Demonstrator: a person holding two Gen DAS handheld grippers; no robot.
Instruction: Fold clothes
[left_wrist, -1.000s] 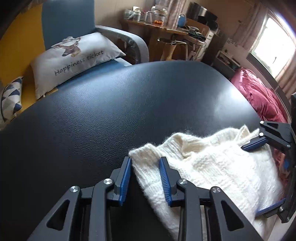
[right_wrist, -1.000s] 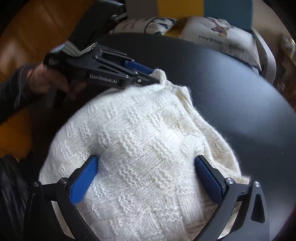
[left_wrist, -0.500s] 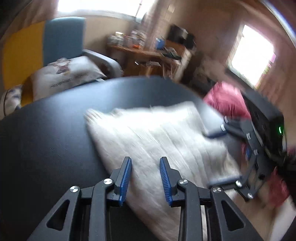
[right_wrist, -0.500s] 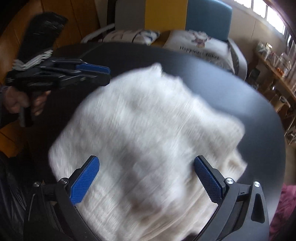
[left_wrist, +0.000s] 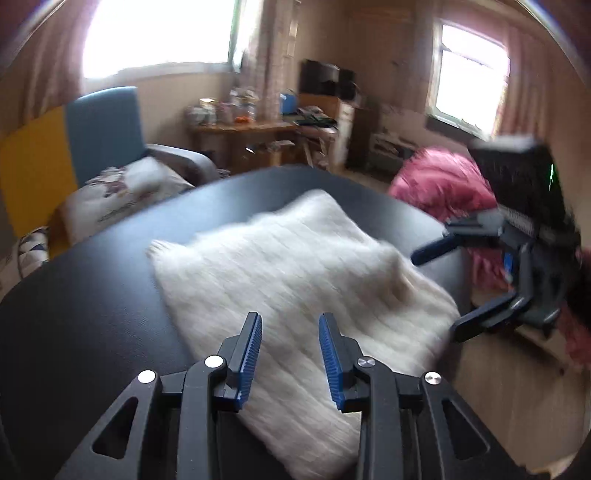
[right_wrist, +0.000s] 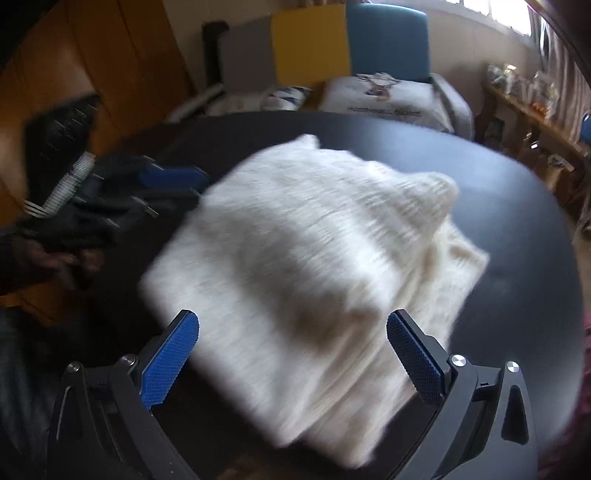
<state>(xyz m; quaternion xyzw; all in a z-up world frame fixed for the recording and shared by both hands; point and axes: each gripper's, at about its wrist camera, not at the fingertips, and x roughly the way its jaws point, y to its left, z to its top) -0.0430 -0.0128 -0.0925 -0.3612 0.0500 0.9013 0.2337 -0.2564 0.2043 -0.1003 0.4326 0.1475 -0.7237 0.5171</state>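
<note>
One white sweater, folded into a compact bundle, lying across the black table's near edge. Left tongs and right tongs: both released, empty. Folding apparently complete; possibly tidying left.

Cream ribbed-knit sweater on black table; blue-padded claws.

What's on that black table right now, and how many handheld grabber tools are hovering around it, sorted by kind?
Cream knitted sweater, folded: 1
Handheld grippers, fingers open: 2, the left gripper and the right gripper
Total: 3, over one black table
</note>
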